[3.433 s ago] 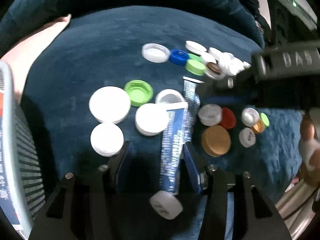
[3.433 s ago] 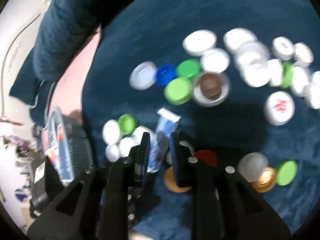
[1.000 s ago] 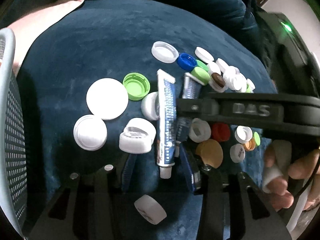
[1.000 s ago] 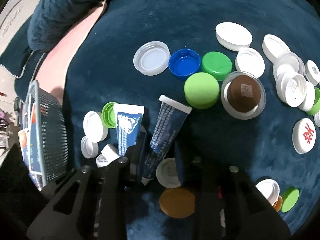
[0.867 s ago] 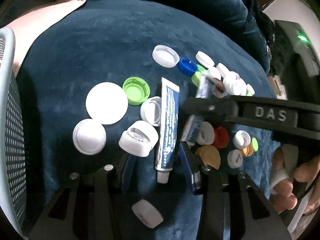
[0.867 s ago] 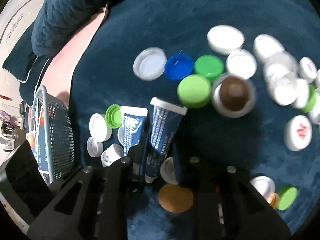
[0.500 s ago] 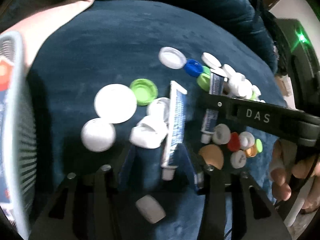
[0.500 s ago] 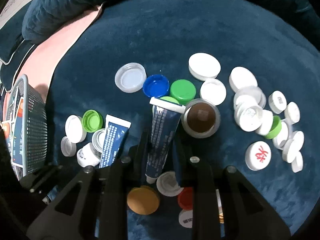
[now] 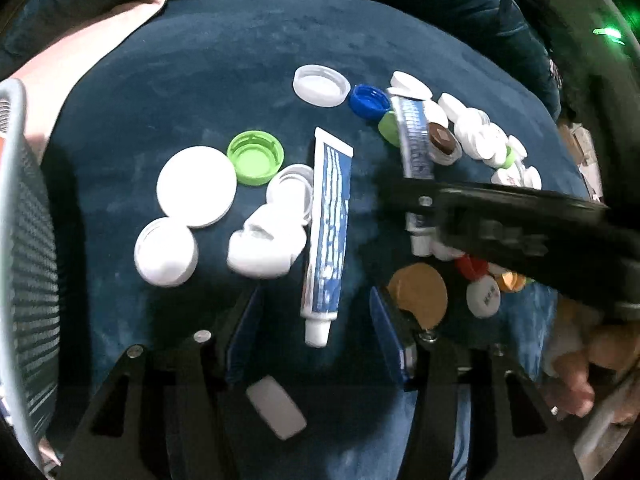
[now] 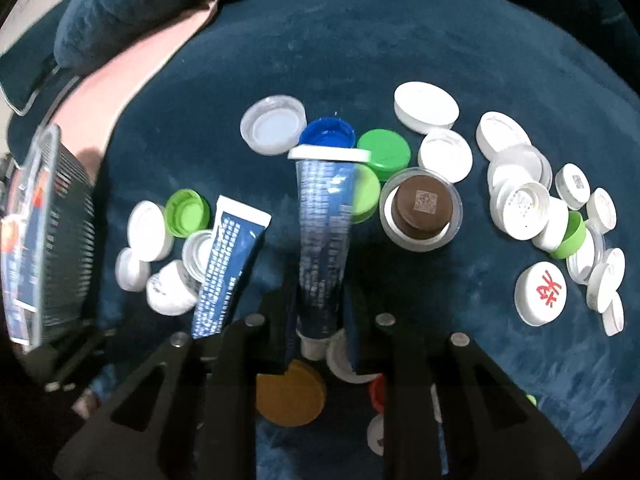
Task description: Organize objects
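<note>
While the right claw [image 10: 316, 320] has lifted its tube [image 10: 323, 240], the other tube [image 9: 326, 236] stays put.

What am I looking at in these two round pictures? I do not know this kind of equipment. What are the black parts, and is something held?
No robot here: a person holds a two-finger gripper in each hand, and each gripper carries a fisheye camera looking along its fingers. The black parts at the bottom are those fingers. In the left camera's picture, the left gripper is open above a tube lying on the blue cushion. The right camera shows the right gripper shut on a second tube, lifted over the caps scattered there. A mesh basket stands at the left.
</note>
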Motion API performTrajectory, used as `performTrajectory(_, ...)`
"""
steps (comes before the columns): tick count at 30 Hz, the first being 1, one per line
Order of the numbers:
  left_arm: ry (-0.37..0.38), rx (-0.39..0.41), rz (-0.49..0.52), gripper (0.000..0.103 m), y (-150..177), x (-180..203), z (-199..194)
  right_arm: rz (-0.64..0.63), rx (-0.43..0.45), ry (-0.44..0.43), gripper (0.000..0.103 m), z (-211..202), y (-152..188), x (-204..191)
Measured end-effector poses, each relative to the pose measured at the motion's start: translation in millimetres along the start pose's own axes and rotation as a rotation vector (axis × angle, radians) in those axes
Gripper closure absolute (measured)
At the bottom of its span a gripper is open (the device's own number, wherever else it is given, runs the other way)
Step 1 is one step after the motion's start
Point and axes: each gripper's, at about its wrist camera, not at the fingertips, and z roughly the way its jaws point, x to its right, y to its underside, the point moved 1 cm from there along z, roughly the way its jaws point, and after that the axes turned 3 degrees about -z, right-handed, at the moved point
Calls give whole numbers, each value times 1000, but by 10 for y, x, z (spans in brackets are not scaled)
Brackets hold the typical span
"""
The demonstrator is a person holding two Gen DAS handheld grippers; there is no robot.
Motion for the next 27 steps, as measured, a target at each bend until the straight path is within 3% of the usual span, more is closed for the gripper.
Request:
performTrajectory(6, 16, 29, -29, 50, -165, 17, 101, 34, -55, -17, 83, -79, 42, 128)
performTrajectory(9, -1, 42, -25, 69, -220, 42, 153, 32, -58, 0, 82, -25, 74, 88)
performTrajectory(10, -8, 51, -2, 85, -215, 75, 166, 27, -56, 19, 82, 1, 72, 60)
performTrajectory(12, 0, 60, 6, 85, -181, 96, 137, 14, -44, 34, 82, 19, 71, 13)
performTrajectory(14, 11, 72, -4, 85, -163, 98, 96, -29, -25, -10, 83, -34, 53, 10)
performTrajectory(21, 72, 130, -18, 85, -188, 127, -208, 77, 23, -197, 83, -342, -27, 77)
performTrajectory(27, 73, 194, -35, 85, -230, 78, -565, 84, 51, -217, 83, -422, -108, -56)
